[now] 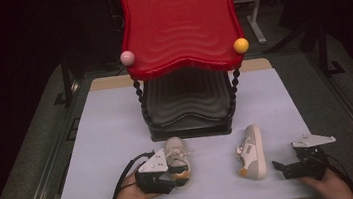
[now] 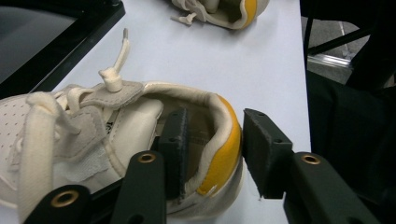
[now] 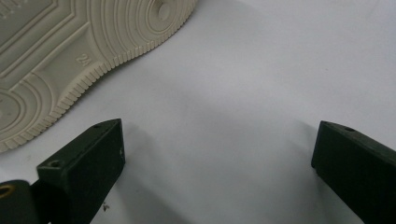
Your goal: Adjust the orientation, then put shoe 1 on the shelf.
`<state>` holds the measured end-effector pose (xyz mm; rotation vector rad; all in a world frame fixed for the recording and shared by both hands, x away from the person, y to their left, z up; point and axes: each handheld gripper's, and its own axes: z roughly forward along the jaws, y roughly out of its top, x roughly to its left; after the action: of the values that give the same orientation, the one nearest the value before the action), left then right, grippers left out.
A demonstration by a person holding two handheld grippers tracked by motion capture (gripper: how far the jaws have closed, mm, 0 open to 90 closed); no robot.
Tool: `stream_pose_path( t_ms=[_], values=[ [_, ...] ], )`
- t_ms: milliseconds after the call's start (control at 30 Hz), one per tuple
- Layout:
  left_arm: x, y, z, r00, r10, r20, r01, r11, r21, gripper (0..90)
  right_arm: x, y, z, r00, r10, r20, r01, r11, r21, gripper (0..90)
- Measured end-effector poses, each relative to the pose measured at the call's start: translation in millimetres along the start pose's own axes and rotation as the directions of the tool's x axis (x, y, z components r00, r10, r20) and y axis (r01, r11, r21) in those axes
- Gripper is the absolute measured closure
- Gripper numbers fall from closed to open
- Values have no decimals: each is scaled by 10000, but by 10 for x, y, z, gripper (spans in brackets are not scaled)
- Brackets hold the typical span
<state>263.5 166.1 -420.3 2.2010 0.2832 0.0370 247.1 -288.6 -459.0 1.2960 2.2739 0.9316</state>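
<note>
Two small cream shoes with yellow heels lie on the pale table (image 1: 113, 132). The left shoe (image 1: 175, 150) stands upright with its heel toward me. My left gripper (image 1: 180, 172) straddles that heel (image 2: 224, 154): one jaw is inside the shoe and the other outside the yellow patch, with a slim gap left. The right shoe (image 1: 251, 154) lies on its side, and its ribbed sole (image 3: 70, 42) faces my right gripper (image 1: 279, 167). That gripper (image 3: 217, 149) is open wide over bare table beside the shoe, holding nothing.
A two-level rack stands behind the shoes, with a red wavy top tray (image 1: 181, 23) above a black lower tray (image 1: 187, 101). A pink ball (image 1: 127, 58) and a yellow ball (image 1: 241, 45) sit at its corners. Dark floor surrounds the table.
</note>
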Motion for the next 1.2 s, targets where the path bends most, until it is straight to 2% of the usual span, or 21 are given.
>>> stream_pose_path(
  t_ms=[67, 133, 433, 567, 967, 1200],
  values=[
    [9, 10, 9, 9997, -65, 224, 67, 10000, -57, 681, 0, 0, 0, 10000, -1, 0, 1, 10000, -3, 21],
    [8, 20, 23, 9996, -42, 275, 45, 9999, -92, 724, 0, 0, 0, 10000, 0, 0, 0, 10000, -3, 21],
    [28, 75, 39, 9990, -166, 407, 164, 9999, 44, 746, 1, 2, 0, 10000, 22, -8, -22, 10000, 28, 21],
    [15, 116, 25, 9979, -314, 569, 317, 9995, -41, 745, 1, 1, 0, 10000, 23, -3, -23, 10000, 11, 21],
    [-131, 354, -13, 9963, -92, 853, 112, 9997, -235, 744, 0, 1, 0, 10000, 24, -6, -24, 10000, 12, 21],
    [-181, 521, -105, 9955, 147, 940, -85, 9978, -663, 744, 1, 2, 0, 10000, 18, -4, -18, 10000, 22, 21]
  ],
)
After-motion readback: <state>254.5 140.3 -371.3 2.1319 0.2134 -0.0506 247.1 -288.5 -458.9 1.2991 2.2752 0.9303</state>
